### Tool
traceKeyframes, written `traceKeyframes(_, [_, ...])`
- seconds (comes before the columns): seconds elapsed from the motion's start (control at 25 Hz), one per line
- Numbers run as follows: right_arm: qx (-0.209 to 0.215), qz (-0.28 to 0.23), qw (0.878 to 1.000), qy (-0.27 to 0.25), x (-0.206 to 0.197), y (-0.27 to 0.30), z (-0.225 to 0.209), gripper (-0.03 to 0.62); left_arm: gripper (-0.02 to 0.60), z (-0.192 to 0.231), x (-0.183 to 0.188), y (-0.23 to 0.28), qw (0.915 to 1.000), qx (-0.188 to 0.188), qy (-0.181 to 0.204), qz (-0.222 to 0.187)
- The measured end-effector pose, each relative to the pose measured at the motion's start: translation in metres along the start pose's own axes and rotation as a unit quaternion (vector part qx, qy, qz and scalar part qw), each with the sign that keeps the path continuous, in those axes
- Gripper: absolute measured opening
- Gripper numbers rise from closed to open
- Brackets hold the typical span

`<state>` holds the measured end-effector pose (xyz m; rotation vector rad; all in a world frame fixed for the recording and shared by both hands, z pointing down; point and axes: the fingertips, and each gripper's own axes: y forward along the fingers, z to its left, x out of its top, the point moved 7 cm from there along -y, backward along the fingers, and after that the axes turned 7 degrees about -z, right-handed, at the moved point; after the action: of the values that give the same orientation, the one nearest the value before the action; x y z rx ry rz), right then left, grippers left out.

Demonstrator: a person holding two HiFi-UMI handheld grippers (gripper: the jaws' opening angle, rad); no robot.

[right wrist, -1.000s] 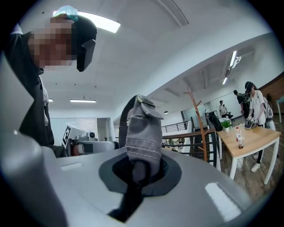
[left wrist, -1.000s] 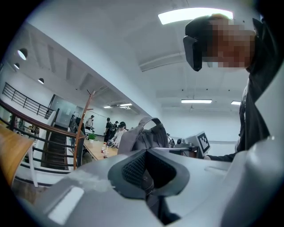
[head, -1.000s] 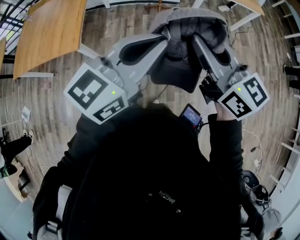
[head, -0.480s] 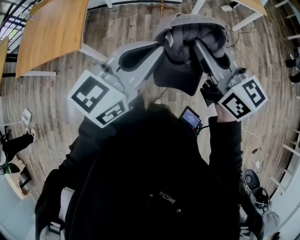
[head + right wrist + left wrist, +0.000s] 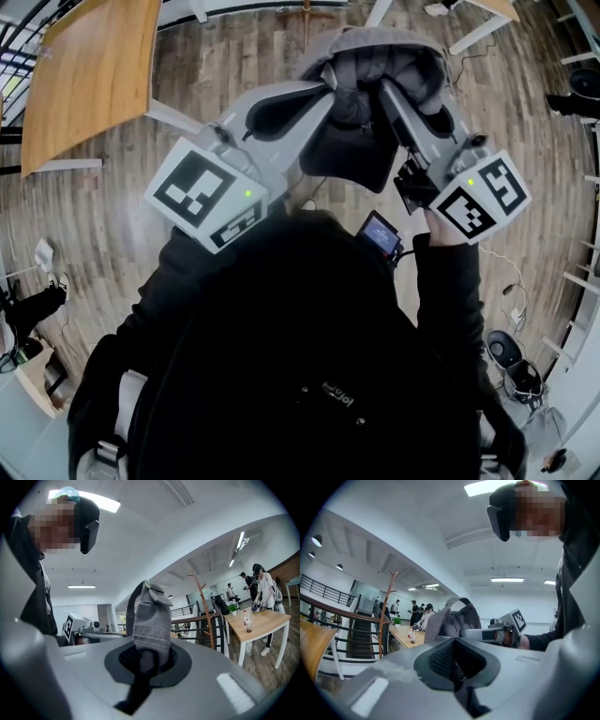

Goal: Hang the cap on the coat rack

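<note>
So the left gripper (image 5: 326,86) looks clamped shut on the edge of the grey fabric cap with a dark brim (image 5: 380,52), held up in mid-air. The right gripper (image 5: 384,89) is pinched tight on its grey strap. The thin wooden coat rack (image 5: 387,616) is still far off, so the floppy cloth could slip out on the way there. Compared with a second ago, the left gripper has crept a little inward, and both grips are unchanged.

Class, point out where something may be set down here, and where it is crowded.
Free: the bare tabletop, upper left in the head view, and the floor between it and the cap. Crowded: round the cap, clamped by the left hand-held gripper and right hand-held gripper.
</note>
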<state>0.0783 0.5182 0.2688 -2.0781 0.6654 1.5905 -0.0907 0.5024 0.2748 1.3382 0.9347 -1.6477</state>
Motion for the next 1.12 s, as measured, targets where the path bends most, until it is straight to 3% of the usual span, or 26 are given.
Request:
traceKeyframes(0.44, [-0.015,-0.007,1.0,-0.01,0.001,0.021,-0.014,0.015,0.003,0.026,-0.005,0.016,0.9994,-0.034,-0.003,-0.003])
traceKeyframes(1.12, [-0.045,0.009,0.998,-0.031,0.016,0.172,-0.063,0.015,0.003,0.19,0.031,0.047,0.9969,-0.076,-0.014,-0.017])
